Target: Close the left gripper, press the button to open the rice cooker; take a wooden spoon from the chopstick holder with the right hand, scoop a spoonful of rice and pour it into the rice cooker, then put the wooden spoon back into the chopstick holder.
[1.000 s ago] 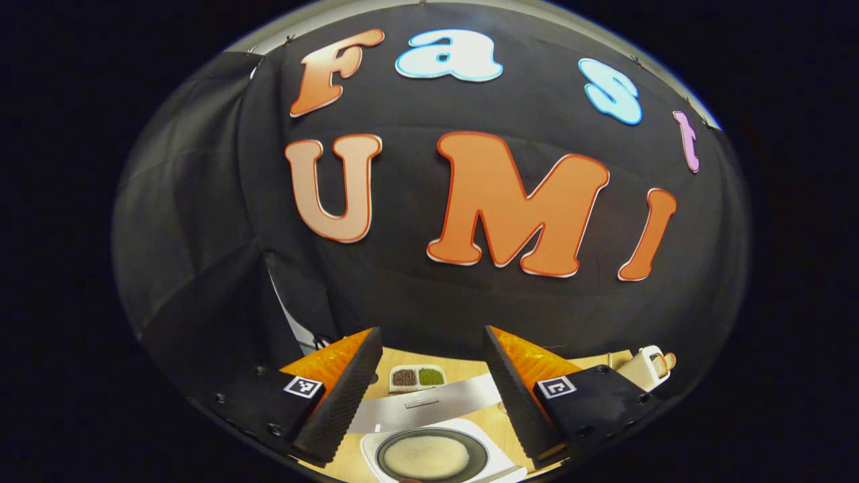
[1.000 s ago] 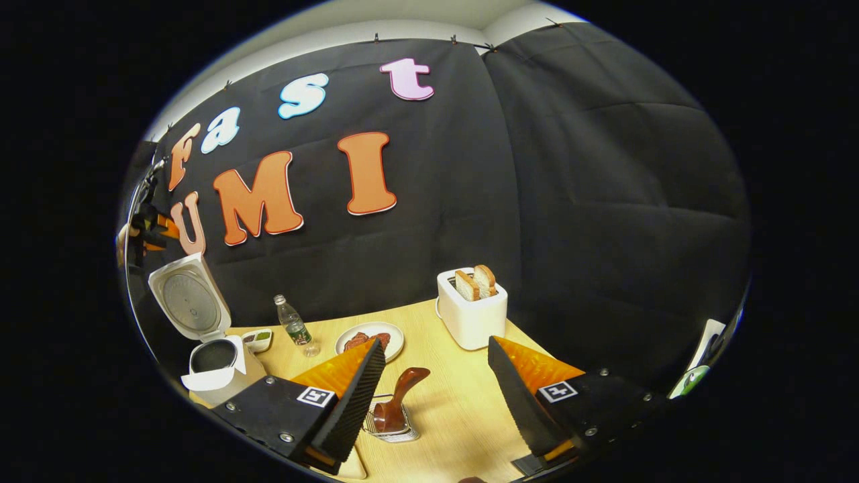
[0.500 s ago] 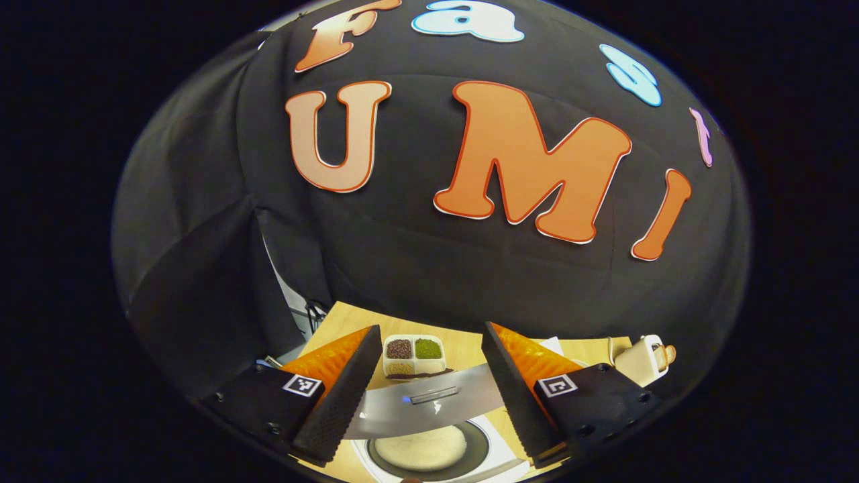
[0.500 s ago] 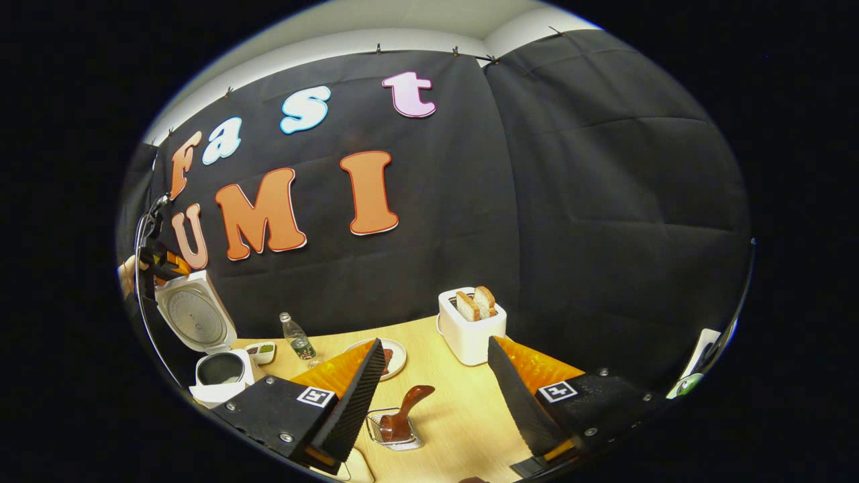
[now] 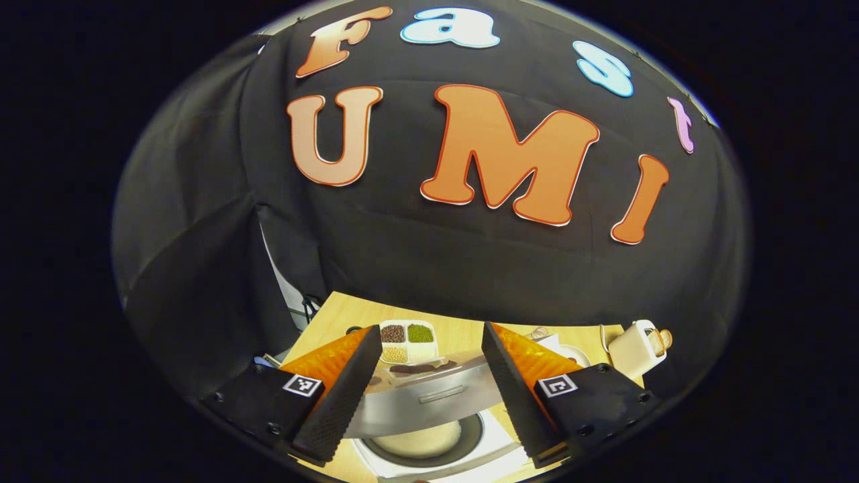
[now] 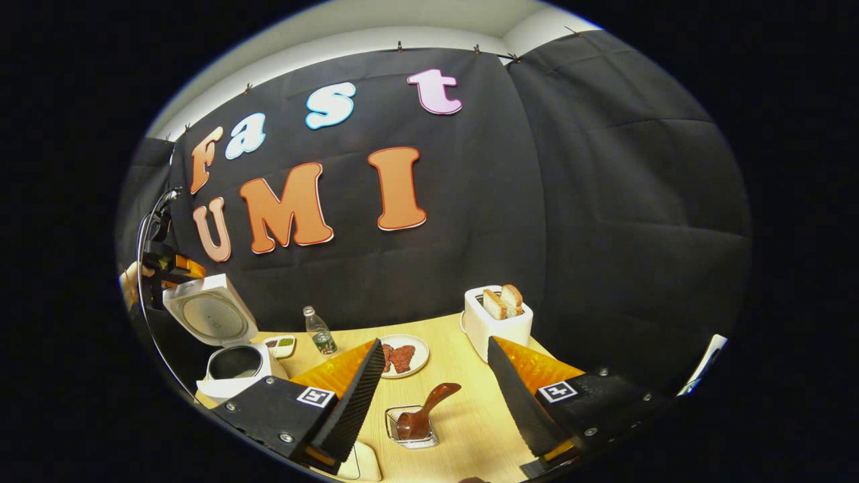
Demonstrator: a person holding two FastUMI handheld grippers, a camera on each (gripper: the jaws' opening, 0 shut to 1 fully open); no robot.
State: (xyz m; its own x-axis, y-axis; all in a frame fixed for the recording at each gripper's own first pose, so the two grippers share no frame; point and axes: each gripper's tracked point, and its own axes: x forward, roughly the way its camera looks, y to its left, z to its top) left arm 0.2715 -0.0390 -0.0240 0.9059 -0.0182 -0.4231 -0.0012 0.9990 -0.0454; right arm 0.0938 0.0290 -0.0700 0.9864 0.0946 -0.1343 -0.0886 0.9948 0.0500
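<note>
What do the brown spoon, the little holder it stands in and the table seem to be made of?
The glossy dark brown spoon looks like lacquered wood, given its smooth sheen, though moulded plastic is possible. The small square holder looks like thin shiny metal wire, since you can see through its sides. The pale yellow table shows fine grain lines: light wood or a wood-look laminate, matte.

Black gripper (image 5: 424, 396) housings with screws, square coded markers, ridged wedge fingers (image 5: 335, 409), orange side panels
</note>
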